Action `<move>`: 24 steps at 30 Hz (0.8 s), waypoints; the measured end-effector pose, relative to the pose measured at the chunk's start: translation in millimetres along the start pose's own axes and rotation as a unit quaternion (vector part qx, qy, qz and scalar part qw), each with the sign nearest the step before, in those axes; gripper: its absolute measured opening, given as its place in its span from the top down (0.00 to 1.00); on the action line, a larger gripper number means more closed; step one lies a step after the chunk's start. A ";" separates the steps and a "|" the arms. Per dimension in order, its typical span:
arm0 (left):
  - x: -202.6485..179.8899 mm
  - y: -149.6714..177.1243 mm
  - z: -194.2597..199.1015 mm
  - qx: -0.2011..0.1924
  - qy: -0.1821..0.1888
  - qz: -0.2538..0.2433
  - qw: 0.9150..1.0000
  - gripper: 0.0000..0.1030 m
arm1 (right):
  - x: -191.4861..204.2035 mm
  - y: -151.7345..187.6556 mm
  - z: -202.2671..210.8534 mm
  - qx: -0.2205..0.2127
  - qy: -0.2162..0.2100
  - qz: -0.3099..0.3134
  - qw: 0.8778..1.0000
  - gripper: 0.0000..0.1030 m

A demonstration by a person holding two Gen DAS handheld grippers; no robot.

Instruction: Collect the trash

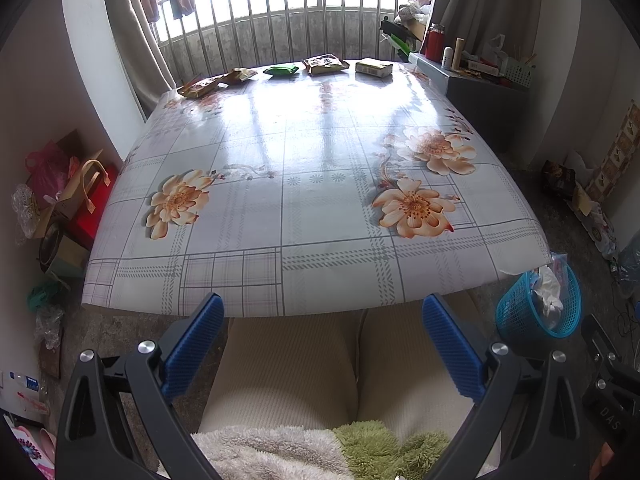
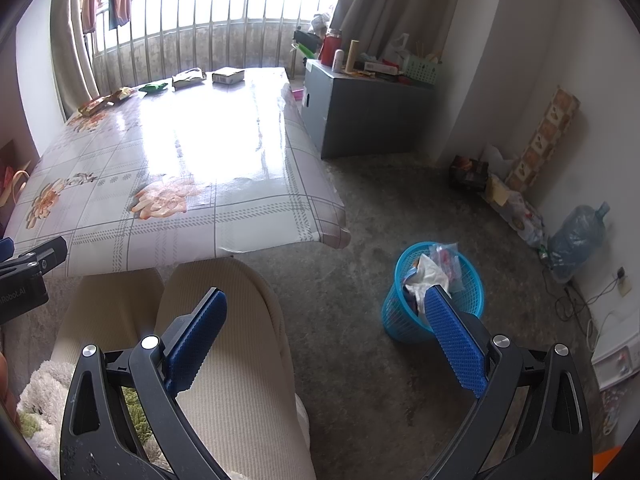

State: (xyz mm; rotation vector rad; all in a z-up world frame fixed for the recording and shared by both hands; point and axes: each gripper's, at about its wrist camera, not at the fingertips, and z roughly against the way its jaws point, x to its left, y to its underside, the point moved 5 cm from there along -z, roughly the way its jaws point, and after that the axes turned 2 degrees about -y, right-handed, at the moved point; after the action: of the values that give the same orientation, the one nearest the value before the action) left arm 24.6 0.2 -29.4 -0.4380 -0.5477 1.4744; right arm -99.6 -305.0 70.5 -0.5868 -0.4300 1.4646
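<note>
Several pieces of trash lie in a row along the table's far edge: a brown wrapper (image 1: 199,87), a snack bag (image 1: 240,75), a green packet (image 1: 282,69), a brown packet (image 1: 325,64) and a small box (image 1: 374,67). They also show in the right wrist view, the box (image 2: 228,75) rightmost. A blue mesh trash basket (image 2: 434,292) with crumpled paper stands on the floor right of the table; it also shows in the left wrist view (image 1: 538,304). My left gripper (image 1: 322,312) is open and empty at the table's near edge. My right gripper (image 2: 326,304) is open and empty above the floor, left of the basket.
The table (image 1: 280,208) has a glossy flowered cloth. The person's knees (image 1: 352,364) are under its near edge. A grey cabinet (image 2: 360,112) with clutter stands at the back right. Bags and boxes (image 1: 68,200) sit on the floor at left. A water jug (image 2: 580,236) is by the right wall.
</note>
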 end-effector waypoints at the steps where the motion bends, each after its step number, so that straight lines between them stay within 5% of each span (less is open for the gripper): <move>1: 0.0 -0.1 0.0 0.000 0.000 0.000 1.000 0.05 | -0.4 0.0 0.0 0.000 -0.001 0.000 1.000 0.08; 24: 0.7 -0.3 -0.1 0.001 0.001 0.000 1.000 0.05 | -2.0 -0.1 0.1 0.000 -0.001 -0.001 1.000 0.08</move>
State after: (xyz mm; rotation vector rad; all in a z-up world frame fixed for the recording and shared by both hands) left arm 24.9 0.9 -29.3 -0.4383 -0.5451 1.4742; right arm -99.7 -307.0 70.8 -0.5839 -0.4323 1.4641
